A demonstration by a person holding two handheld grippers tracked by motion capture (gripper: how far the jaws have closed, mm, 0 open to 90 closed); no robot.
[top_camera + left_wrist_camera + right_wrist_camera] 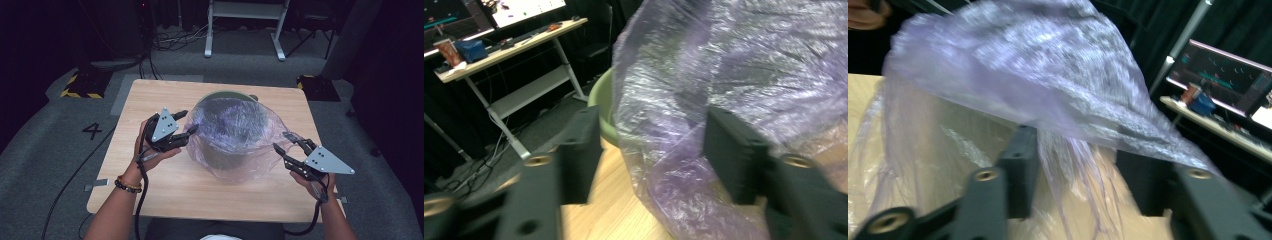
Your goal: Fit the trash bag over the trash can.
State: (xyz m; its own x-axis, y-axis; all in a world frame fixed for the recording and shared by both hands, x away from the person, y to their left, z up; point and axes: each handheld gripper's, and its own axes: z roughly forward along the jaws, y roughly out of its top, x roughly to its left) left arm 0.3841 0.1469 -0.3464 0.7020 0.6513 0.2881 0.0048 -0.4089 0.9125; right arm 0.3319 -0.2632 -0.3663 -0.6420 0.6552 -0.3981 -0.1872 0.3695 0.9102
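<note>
A green bin point(225, 93) stands in the middle of the wooden table point(200, 185), draped in a thin purple plastic bag point(235, 125). My left gripper point(189, 121) is at the bag's left side, jaws apart. In the left gripper view the film point(724, 75) hangs between the jaws of my left gripper point(656, 150) without being pinched, and the bin's green rim point(604, 100) shows behind it. My right gripper point(281, 140) sits at the bag's lower right edge, open. In the right gripper view, loose film point(1048, 85) droops between the spread jaws of my right gripper point(1080, 175).
The table's near half lies bare in front of the bin. Beyond the table stand a white desk frame point(245, 15) and yellow-black striped bases point(80, 87) on grey carpet. A desk with screens point(499, 47) shows farther off.
</note>
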